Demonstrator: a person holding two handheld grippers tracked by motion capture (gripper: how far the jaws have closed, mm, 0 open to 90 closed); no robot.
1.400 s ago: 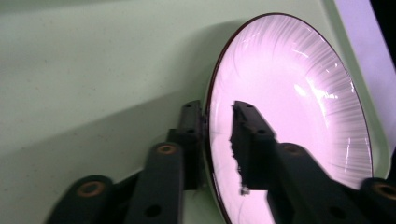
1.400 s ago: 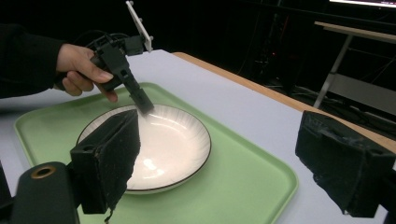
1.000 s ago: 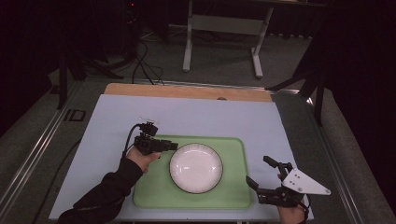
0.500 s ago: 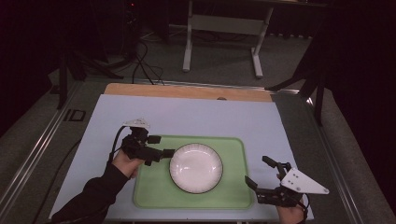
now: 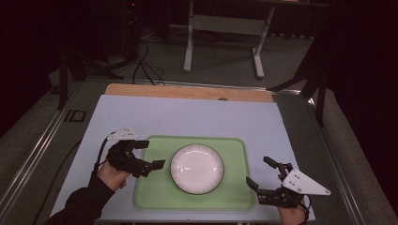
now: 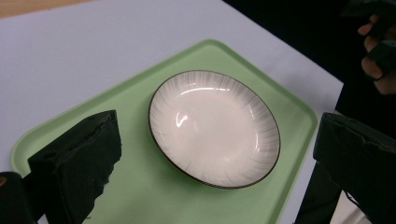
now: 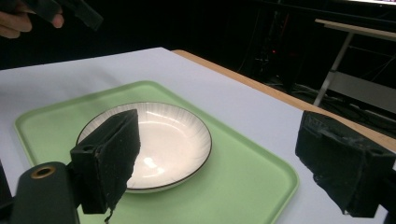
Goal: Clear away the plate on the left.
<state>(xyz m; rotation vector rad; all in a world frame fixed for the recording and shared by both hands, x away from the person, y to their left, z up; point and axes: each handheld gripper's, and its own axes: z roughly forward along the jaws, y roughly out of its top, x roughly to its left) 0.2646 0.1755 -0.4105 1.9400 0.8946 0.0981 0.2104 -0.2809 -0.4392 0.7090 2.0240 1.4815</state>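
The white plate (image 5: pixel 197 168) sits mid-tray (image 5: pixel 155 197) near the bench's front edge, between both claws. The left claw (image 5: pixel 146 154), jaws just opened wide, is empty beside it; the right claw (image 5: pixel 258 172) gapes empty too.

A tray (image 5: pixel 150 197) lies on the table (image 5: pixel 187 117), close to its near edge and about midway between its left and right edges. A plate (image 5: pixel 197 168) sits on the tray at its middle, apart from every tray rim. The left gripper (image 5: pixel 148 157) hangs over the tray's left rim, left of the plate and clear of it. The right gripper (image 5: pixel 259 173) is just off the tray's near right corner, by the table's near edge.
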